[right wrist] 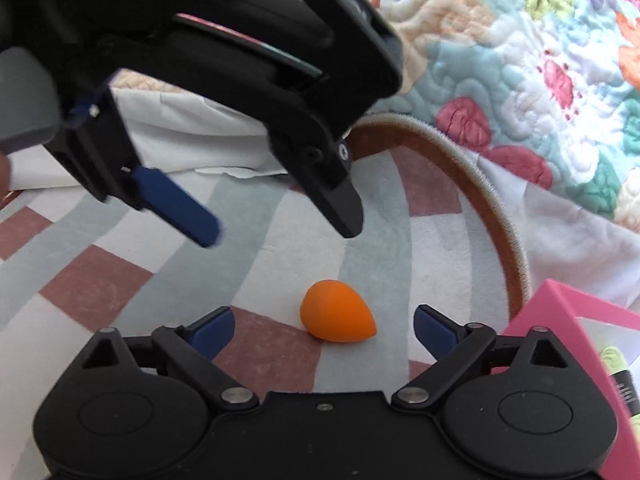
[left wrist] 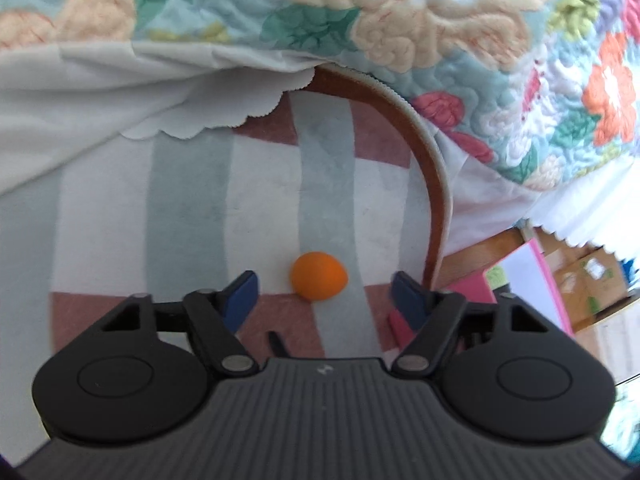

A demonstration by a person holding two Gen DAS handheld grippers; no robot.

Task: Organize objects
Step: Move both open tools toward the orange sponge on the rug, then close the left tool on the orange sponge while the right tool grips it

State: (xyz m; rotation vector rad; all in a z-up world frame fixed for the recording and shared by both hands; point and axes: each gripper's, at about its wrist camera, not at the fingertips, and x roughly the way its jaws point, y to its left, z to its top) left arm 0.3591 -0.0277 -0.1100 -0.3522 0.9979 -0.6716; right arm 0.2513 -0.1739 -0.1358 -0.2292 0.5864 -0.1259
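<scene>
An orange egg-shaped sponge (left wrist: 318,276) lies on a checked pink, grey and white cloth (left wrist: 192,208). It also shows in the right wrist view (right wrist: 338,317). My left gripper (left wrist: 324,286) is open, its blue pads either side of the sponge and not touching it. In the right wrist view the left gripper (right wrist: 280,236) hangs above the sponge. My right gripper (right wrist: 324,326) is open and empty, with the sponge between its blue fingertips (right wrist: 212,330). A brown headband (left wrist: 434,200) arcs to the right of the sponge and also shows in the right wrist view (right wrist: 500,220).
A floral quilt (left wrist: 440,32) with a white scalloped edge (left wrist: 120,96) covers the far side. A pink box (right wrist: 576,320) lies at the right, next to the headband's end. Cardboard boxes (left wrist: 592,284) stand on the floor at the far right.
</scene>
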